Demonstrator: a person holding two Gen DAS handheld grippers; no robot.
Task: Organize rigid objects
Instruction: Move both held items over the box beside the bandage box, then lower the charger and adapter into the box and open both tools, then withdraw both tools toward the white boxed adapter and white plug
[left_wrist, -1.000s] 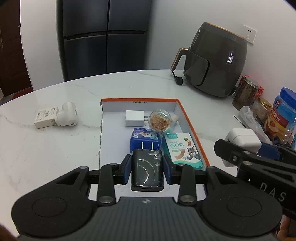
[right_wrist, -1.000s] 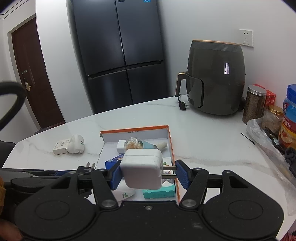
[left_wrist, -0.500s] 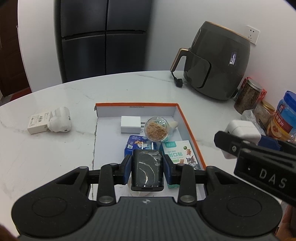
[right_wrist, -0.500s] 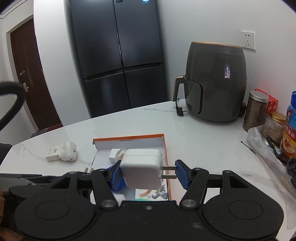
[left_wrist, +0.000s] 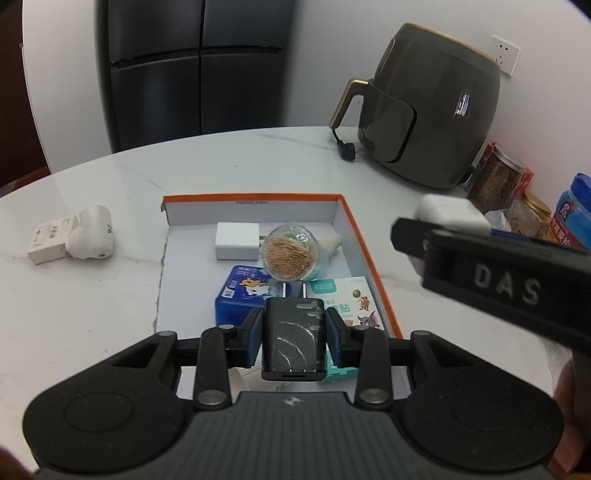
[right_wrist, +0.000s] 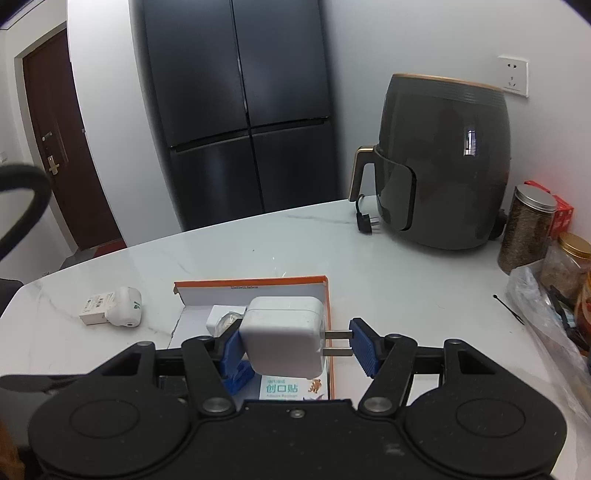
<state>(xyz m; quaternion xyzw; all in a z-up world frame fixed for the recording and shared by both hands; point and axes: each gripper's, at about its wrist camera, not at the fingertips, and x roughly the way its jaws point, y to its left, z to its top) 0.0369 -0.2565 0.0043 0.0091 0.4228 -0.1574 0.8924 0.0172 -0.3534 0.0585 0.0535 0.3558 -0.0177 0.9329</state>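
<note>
An orange-rimmed white box (left_wrist: 354, 229) lies on the marble table. In it are a small white charger (left_wrist: 236, 242), a clear toothpick jar (left_wrist: 291, 253), a blue box (left_wrist: 240, 295) and a teal plaster box (left_wrist: 354, 299). My left gripper (left_wrist: 294, 338) is shut on a black charger (left_wrist: 293, 343) above the box's near end. My right gripper (right_wrist: 291, 341) is shut on a white charger (right_wrist: 284, 338), its prongs against the right pad, above the box (right_wrist: 328, 295); it also shows in the left wrist view (left_wrist: 448, 214).
A white plug-in device with a label (left_wrist: 72, 236) lies on the table left of the box. A dark air fryer (left_wrist: 424, 107) with its plug stands at the back right. Jars (right_wrist: 528, 225) and a plastic bag (right_wrist: 546, 317) crowd the right edge.
Both grippers have moved back and up with their chargers. The right gripper has swung in closer over the box's right side.
</note>
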